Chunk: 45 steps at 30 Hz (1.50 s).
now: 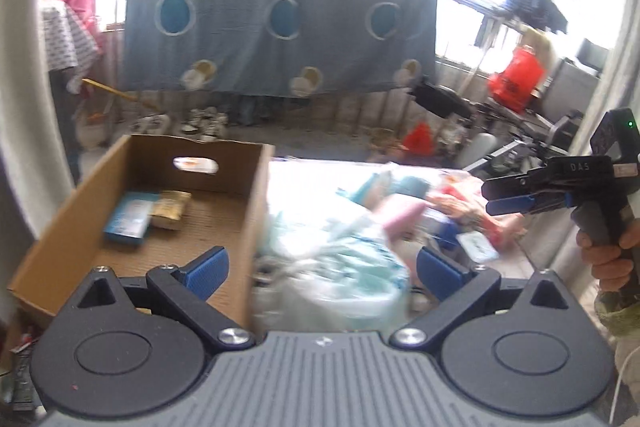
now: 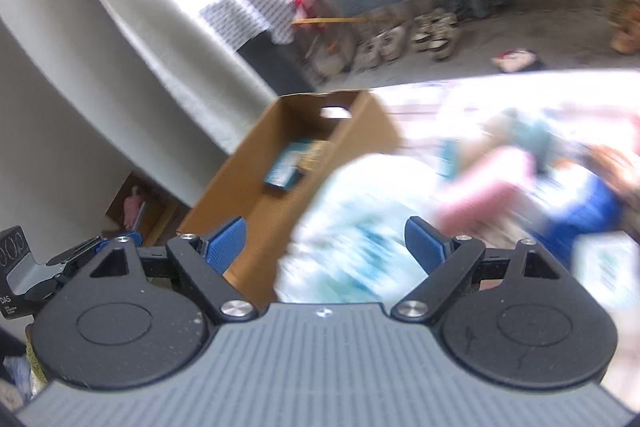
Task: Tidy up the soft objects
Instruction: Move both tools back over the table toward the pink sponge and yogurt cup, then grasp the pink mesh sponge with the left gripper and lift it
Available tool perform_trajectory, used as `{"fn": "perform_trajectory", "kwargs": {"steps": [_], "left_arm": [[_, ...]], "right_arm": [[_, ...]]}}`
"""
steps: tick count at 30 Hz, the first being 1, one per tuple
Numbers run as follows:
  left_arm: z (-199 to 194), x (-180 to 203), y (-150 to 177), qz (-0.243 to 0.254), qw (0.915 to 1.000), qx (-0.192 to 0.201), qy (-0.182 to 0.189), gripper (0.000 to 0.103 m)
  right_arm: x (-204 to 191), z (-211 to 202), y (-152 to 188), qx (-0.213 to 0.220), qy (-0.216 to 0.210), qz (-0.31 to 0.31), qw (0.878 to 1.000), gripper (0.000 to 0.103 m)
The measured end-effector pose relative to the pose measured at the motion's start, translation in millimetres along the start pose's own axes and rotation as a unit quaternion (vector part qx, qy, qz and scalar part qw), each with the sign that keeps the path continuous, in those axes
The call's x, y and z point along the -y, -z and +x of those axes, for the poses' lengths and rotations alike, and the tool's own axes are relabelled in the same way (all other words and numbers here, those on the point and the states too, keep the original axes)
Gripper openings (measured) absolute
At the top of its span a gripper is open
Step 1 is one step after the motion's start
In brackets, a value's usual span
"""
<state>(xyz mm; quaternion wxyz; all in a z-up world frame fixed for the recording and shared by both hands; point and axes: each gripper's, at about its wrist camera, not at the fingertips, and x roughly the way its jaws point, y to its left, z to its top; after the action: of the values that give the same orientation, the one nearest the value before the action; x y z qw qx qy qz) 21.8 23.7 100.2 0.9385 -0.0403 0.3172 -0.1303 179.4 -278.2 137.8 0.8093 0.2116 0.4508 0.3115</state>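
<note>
A: The left gripper (image 1: 318, 267) has its 2 blue pads spread wide apart. Nothing is pinched between them. Past the gap sits a white and pale green plastic bag (image 1: 344, 267), but the pads do not touch it.

B: And the right gripper (image 2: 324, 247)?

A: Its jaws are wide apart too, and they hold nothing. The same bag (image 2: 360, 223) shows blurry in front of them, not squeezed.

B: Where is the box?

A: The cardboard box (image 1: 248, 211) sits at about 10 o'clock from the left gripper, right beside the bag. Its near wall runs up between them. From the right wrist camera the box (image 2: 248, 187) is at about 11 o'clock.

B: What is in it?

A: 2 small packs. A blue pack (image 1: 130, 219) lies flat on the box floor, and a gold pack (image 1: 172, 209) touches it on the right side.

B: Where are the other soft things?

A: They lie in a heap on the white table (image 1: 304, 175), at 1 o'clock from the left gripper. A pink soft thing (image 1: 404, 215) is in the heap. It is too blurry to tell the rest apart.

B: Can one tool see the other?

A: Yes. From the left wrist camera, the right gripper (image 1: 504, 197) is at 3 o'clock, held by a hand (image 1: 608, 251).
</note>
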Motion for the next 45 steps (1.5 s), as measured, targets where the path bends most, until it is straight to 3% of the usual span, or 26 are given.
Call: {"fn": "perform_trajectory", "kwargs": {"steps": [5, 12, 20, 23, 32, 36, 39, 45], "left_arm": [[40, 61, 12, 0.064, 0.9978, 0.0, 0.017, 0.101], [107, 121, -10, 0.157, 0.9875, -0.011, 0.0, 0.1], [197, 140, -26, 0.208, 0.9758, -0.058, -0.032, 0.086], [227, 144, -28, 0.223, 0.9704, -0.083, -0.04, 0.079], [292, 153, -29, 0.257, 0.9544, -0.135, -0.072, 0.075], [299, 146, -35, 0.24, 0.9582, -0.139, -0.072, 0.063], [301, 141, -39, 0.217, 0.963, -0.149, -0.057, 0.043], [288, 139, -45, 0.202, 0.9679, -0.134, -0.064, 0.034]], "right_arm": [[84, -62, 74, 0.057, 0.024, 0.066, 0.996, 0.087], [116, -67, 115, 0.082, 0.064, 0.068, 0.992, 0.087], [144, -27, 107, 0.104, 0.086, 0.069, 0.988, 0.087], [155, -9, 100, 0.113, 0.113, 0.05, 0.986, 0.087], [180, 10, 99, 0.124, 0.123, 0.053, 0.983, 0.087], [190, 14, 101, 0.127, 0.115, 0.062, 0.983, 0.087], [193, 16, 103, 0.129, 0.11, 0.064, 0.983, 0.087], [200, 20, 109, 0.129, 0.101, 0.077, 0.983, 0.087]]}}
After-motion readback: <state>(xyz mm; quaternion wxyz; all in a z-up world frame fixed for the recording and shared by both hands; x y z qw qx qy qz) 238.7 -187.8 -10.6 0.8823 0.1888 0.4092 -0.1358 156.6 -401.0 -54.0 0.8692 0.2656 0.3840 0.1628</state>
